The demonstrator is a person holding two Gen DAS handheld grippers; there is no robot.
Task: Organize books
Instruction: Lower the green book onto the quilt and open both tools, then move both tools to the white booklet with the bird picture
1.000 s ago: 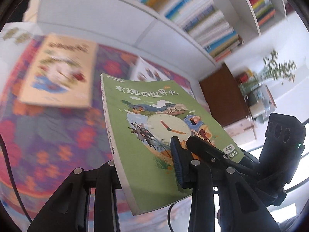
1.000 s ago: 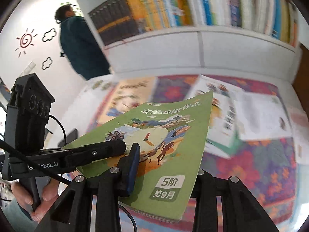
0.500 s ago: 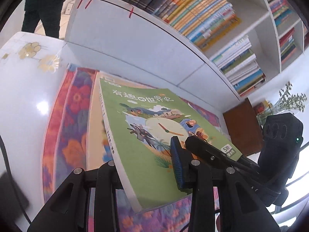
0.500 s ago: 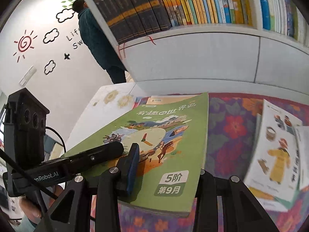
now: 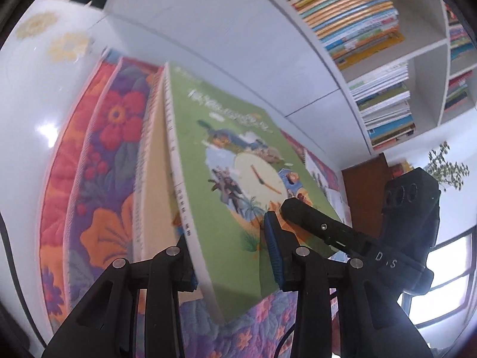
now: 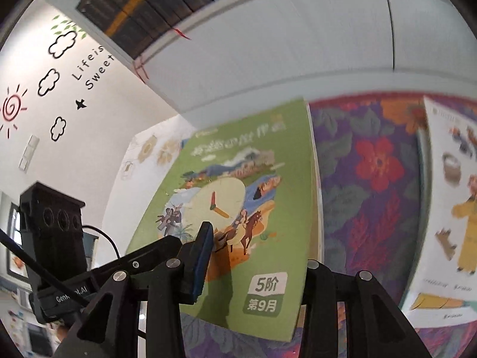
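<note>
A green book with a clock on its cover (image 5: 238, 179) is held between both grippers. My left gripper (image 5: 229, 256) is shut on its near spine corner. My right gripper (image 6: 256, 256) is shut on its other near corner, and the book shows there too (image 6: 244, 203). The book hangs tilted just above a cream-coloured book (image 5: 153, 179) lying on the flowered cloth (image 5: 98, 185). Each gripper shows in the other's view.
A white book with cartoon figures (image 6: 447, 208) lies on the cloth to the right. A white bookcase (image 5: 268, 44) full of books stands right behind the table. The white table top (image 5: 29, 104) runs on to the left.
Both grippers have carried the green book left across the table and lowered it over the cream book. The white book has slid to the right edge of the right wrist view.
</note>
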